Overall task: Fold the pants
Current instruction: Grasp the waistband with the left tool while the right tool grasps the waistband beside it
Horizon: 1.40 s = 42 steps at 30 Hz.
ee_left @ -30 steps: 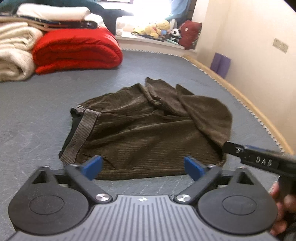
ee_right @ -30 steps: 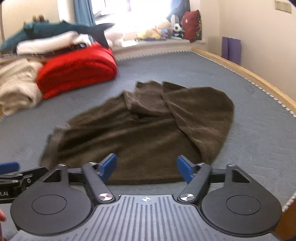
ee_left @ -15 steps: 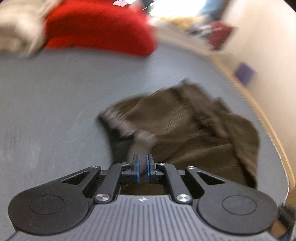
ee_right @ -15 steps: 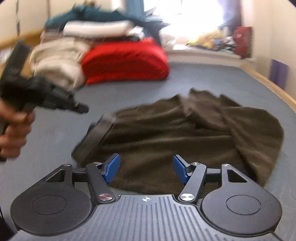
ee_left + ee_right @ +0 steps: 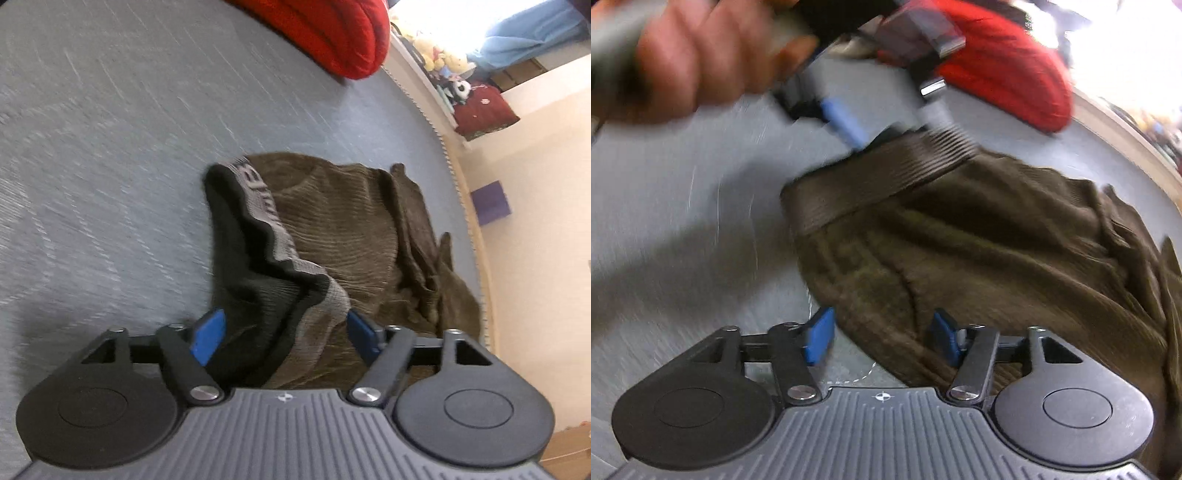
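Observation:
Brown corduroy pants point(image 5: 343, 236) lie crumpled on the grey bed surface point(image 5: 110, 147). My left gripper point(image 5: 284, 334) is open, with the grey waistband point(image 5: 325, 295) and its black lining bunched between the blue pads. My right gripper point(image 5: 882, 338) is open astride the near waist edge of the pants point(image 5: 997, 251). In the right wrist view the left gripper point(image 5: 846, 122) and the hand holding it show blurred at the far end of the ribbed waistband point(image 5: 871, 188).
A folded red blanket point(image 5: 332, 33) lies at the far end, also in the right wrist view point(image 5: 1008, 74). Stuffed toys point(image 5: 443, 55) and a dark red cushion point(image 5: 484, 110) sit on the window ledge. A wooden bed edge point(image 5: 476, 236) and wall run along the right.
My left gripper opened from shut and now straddles the waistband, rolled sideways. My right gripper moved in over the pants' waist edge. The left hand swung close in front of the right camera.

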Each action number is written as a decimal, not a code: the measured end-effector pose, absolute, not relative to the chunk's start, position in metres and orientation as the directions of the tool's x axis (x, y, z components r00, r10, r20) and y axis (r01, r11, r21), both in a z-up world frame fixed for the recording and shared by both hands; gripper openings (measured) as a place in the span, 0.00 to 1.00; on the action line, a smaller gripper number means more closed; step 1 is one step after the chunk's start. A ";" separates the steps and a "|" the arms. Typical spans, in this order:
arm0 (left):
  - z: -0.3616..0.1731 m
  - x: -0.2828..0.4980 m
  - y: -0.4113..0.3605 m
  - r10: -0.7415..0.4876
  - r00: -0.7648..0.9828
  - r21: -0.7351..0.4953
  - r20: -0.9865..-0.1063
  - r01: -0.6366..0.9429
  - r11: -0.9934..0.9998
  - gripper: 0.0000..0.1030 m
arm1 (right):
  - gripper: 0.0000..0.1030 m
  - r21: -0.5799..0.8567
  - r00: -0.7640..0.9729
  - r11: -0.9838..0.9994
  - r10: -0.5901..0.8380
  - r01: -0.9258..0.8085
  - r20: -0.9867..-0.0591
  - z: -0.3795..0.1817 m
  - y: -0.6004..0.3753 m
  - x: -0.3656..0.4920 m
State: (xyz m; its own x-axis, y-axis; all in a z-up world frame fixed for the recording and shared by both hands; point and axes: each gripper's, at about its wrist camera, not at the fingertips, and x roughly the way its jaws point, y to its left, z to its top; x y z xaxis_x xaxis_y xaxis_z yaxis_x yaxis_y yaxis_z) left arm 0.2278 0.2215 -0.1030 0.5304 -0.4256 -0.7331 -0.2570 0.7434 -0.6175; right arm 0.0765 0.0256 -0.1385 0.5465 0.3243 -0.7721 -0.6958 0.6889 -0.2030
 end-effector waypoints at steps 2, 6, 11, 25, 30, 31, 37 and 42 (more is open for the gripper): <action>-0.111 0.233 0.212 -0.427 0.508 -0.600 -0.748 -0.245 0.761 0.81 | 0.70 -0.205 0.560 0.691 0.337 -0.693 -0.757 -0.144 0.025 0.079; -0.122 0.241 0.196 -0.406 0.480 -0.547 -0.777 -0.196 0.814 0.80 | 0.72 -0.171 0.535 0.690 0.355 -0.703 -0.766 -0.144 0.027 0.088; -0.122 0.241 0.195 -0.412 0.497 -0.544 -0.764 -0.153 0.825 0.42 | 0.30 -0.212 0.555 0.668 0.354 -0.714 -0.753 -0.139 0.019 0.090; -0.037 0.131 0.252 -0.261 0.508 -0.437 -0.821 -0.266 0.859 0.15 | 0.05 -0.150 0.376 0.399 0.580 -0.904 -0.723 -0.032 -0.004 -0.001; -0.043 0.054 0.306 -0.192 0.436 -0.372 -0.879 -0.375 0.849 0.15 | 0.05 -0.020 0.221 0.290 0.679 -0.957 -0.700 -0.027 0.035 -0.061; -0.046 0.042 0.313 -0.182 0.418 -0.356 -0.890 -0.389 0.850 0.16 | 0.05 -0.011 0.187 0.254 0.681 -0.967 -0.708 -0.034 0.048 -0.077; -0.055 0.003 0.332 -0.111 0.333 -0.253 -0.937 -0.421 0.871 0.16 | 0.05 -0.020 0.127 0.171 0.642 -0.985 -0.756 -0.070 0.093 -0.125; -0.032 0.001 0.322 0.095 0.351 -0.064 -0.932 -0.415 0.908 0.32 | 0.08 -0.112 0.240 0.248 0.579 -0.962 -0.779 -0.061 0.078 -0.109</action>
